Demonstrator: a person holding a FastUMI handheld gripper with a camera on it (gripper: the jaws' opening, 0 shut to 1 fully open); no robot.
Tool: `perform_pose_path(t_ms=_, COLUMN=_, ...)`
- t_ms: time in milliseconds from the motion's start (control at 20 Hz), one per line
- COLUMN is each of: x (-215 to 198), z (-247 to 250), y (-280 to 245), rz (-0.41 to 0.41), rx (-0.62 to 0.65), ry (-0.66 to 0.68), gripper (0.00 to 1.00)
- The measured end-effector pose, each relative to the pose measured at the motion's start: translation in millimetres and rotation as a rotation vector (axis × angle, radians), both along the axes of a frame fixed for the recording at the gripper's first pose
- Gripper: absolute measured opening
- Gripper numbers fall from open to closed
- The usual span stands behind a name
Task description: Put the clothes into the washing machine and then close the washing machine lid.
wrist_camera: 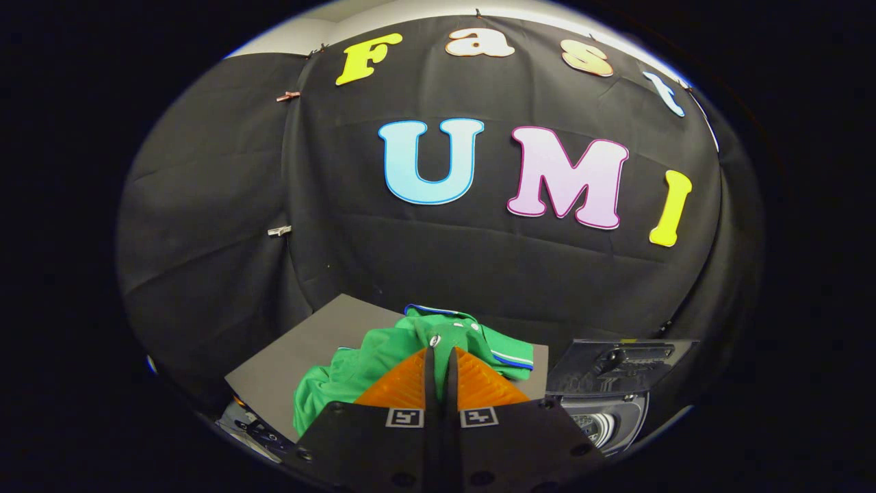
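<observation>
A green polo shirt (383, 356) with blue-and-white trim lies bunched on a grey board (308, 342). My gripper (439, 352) is over the shirt with its fingers pressed together. Their tips pinch a fold of the green cloth near the button placket. The fingers hide the middle of the shirt. To the right of the fingers stands the washing machine (619, 428). Its dark lid (616, 363) is raised, and part of the drum opening (594, 426) shows below it.
The booth's black cloth wall rises close behind the board and the machine. Some dark hardware (250, 428) sits below the board's left corner. A bare strip of board (537, 370) lies between the shirt and the washing machine.
</observation>
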State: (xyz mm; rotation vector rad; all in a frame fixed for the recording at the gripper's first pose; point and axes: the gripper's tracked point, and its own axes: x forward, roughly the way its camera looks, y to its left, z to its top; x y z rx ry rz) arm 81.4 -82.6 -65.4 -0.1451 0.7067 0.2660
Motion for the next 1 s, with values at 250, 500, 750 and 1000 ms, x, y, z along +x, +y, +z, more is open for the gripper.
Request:
perform_pose_path(t_ms=250, x=7.6, z=3.4, y=-43.8, rz=0.051, rx=0.029, ry=0.003, gripper=0.05)
perform_pose_path(t_ms=500, x=15.5, z=14.0, y=-105.5, rz=0.164, rx=0.087, ry=0.012, gripper=0.05)
perform_pose_path(t_ms=750, x=20.5, z=14.4, y=-172.2, rz=0.221, rx=0.185, ry=0.055, gripper=0.05)
perform_pose_path(t_ms=1000, x=19.8, z=10.6, y=-242.1, rz=0.213, rx=0.192, ry=0.075, gripper=0.05)
